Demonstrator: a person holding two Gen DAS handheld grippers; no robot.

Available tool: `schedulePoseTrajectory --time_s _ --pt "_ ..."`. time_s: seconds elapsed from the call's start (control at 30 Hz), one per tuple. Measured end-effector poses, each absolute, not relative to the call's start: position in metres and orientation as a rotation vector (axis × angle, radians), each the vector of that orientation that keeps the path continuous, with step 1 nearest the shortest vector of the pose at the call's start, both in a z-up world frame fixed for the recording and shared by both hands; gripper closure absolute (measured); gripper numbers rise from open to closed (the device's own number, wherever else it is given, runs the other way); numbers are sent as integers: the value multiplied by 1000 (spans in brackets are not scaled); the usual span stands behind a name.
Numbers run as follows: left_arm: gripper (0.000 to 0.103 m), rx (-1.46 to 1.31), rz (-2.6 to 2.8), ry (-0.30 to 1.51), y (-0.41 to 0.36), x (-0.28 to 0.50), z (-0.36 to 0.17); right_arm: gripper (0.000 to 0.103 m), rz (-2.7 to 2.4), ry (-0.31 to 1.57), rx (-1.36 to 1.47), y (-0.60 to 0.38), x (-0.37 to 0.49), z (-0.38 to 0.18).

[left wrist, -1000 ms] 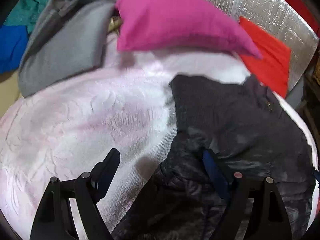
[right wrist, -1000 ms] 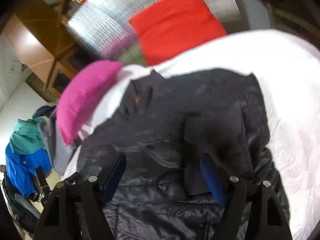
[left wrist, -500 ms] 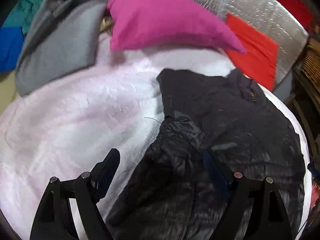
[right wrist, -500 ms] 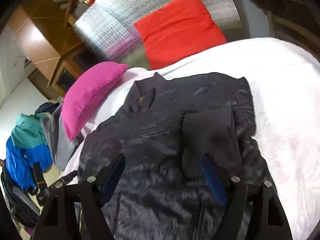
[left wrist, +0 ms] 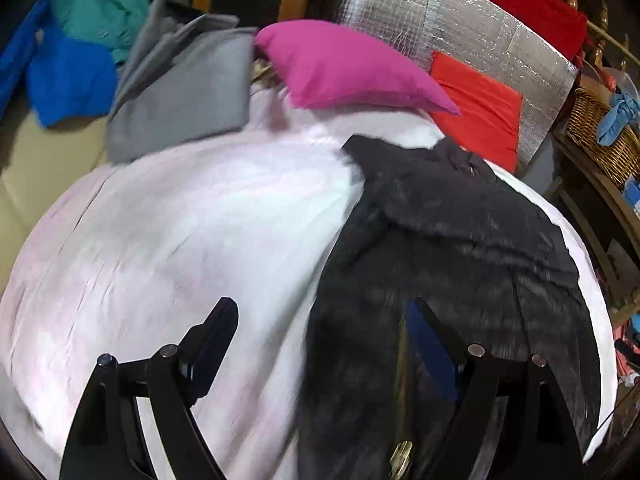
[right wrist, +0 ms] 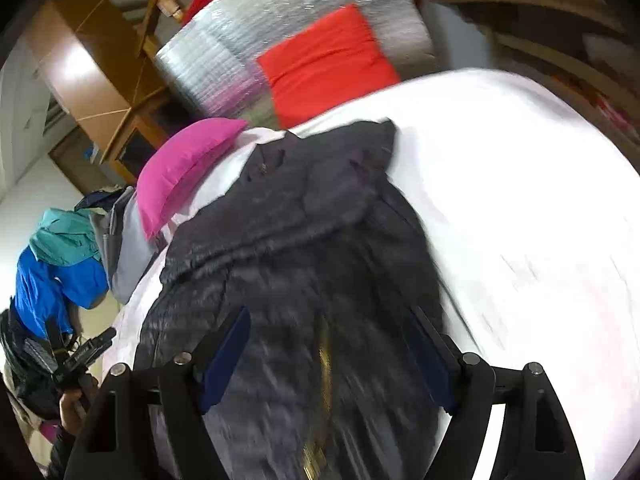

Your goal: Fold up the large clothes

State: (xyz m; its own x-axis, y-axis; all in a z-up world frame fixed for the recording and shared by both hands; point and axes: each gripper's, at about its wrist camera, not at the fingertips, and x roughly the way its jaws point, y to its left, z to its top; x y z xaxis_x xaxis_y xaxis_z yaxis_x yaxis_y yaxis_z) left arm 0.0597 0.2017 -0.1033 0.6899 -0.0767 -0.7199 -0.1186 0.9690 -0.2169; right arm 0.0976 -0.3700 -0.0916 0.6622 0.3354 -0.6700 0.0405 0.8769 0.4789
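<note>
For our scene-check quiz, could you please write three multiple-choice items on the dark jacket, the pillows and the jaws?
1. Where does the black puffer jacket lie?
A. On the white bedspread
B. On the floor
C. Hung on a chair

2. What colour is the pillow next to the grey garment?
A. Green
B. Magenta
C. Yellow

3. How do the right gripper jaws stand?
A. Shut on the jacket
B. Shut on nothing
C. Open over the jacket

A: white bedding shows on both sides of it. B: it is bright magenta. C: the jaws stand wide apart, gripping nothing.
</note>
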Motion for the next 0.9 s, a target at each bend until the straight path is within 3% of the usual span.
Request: schedulePoseTrajectory --time_s 0.37,0.8,0.9 --pt "17 -391 -6 931 239 -37 -155 22 190 952 712 -398 -13 -156" --pt "17 -328 -96 970 203 -55 -164 22 269 949 751 -371 -16 -170" --pt "17 -302 -106 988 196 -53 -168 28 260 955 742 -371 -17 -171"
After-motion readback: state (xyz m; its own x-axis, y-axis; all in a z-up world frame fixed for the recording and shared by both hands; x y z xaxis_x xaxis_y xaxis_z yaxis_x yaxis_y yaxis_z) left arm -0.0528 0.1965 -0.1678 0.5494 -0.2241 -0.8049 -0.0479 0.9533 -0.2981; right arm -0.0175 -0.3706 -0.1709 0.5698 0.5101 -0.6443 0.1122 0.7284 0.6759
